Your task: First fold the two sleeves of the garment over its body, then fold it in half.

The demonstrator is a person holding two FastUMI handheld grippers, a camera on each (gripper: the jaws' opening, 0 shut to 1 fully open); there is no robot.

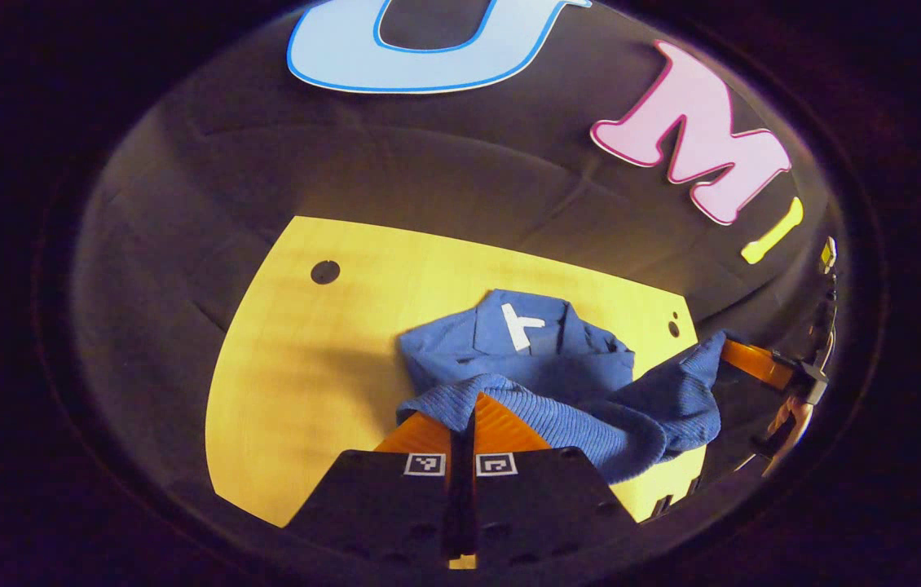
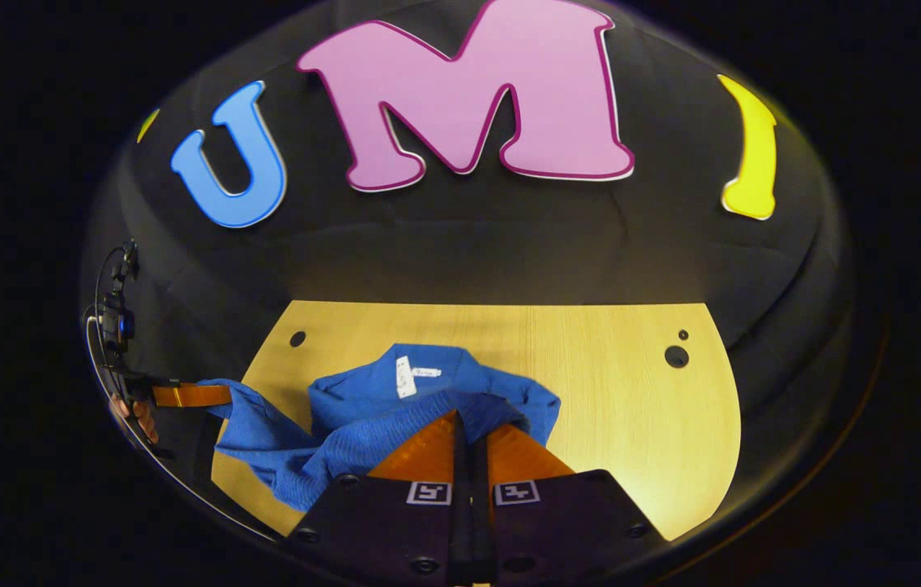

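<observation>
A blue garment (image 1: 542, 359) with a collar and a white label lies bunched on the yellow wooden table (image 1: 306, 383). Its ribbed hem (image 1: 526, 403) is lifted off the table and hangs between the two grippers. My left gripper (image 1: 464, 412) is shut on one end of that hem. At the right of the left gripper view, my right gripper (image 1: 733, 350) pinches the other end. In the right gripper view, my right gripper (image 2: 469, 428) is shut on the ribbed hem (image 2: 379, 432) in front of the garment (image 2: 428, 391). The left gripper (image 2: 220, 395) holds the fabric at the far left.
The table (image 2: 615, 391) has round holes near its far corners (image 2: 676, 356) (image 1: 325, 271). Black cloth walls close in behind and beside it. A hand (image 2: 134, 416) holds the left gripper by the table's edge. Bare wood lies on both sides of the garment.
</observation>
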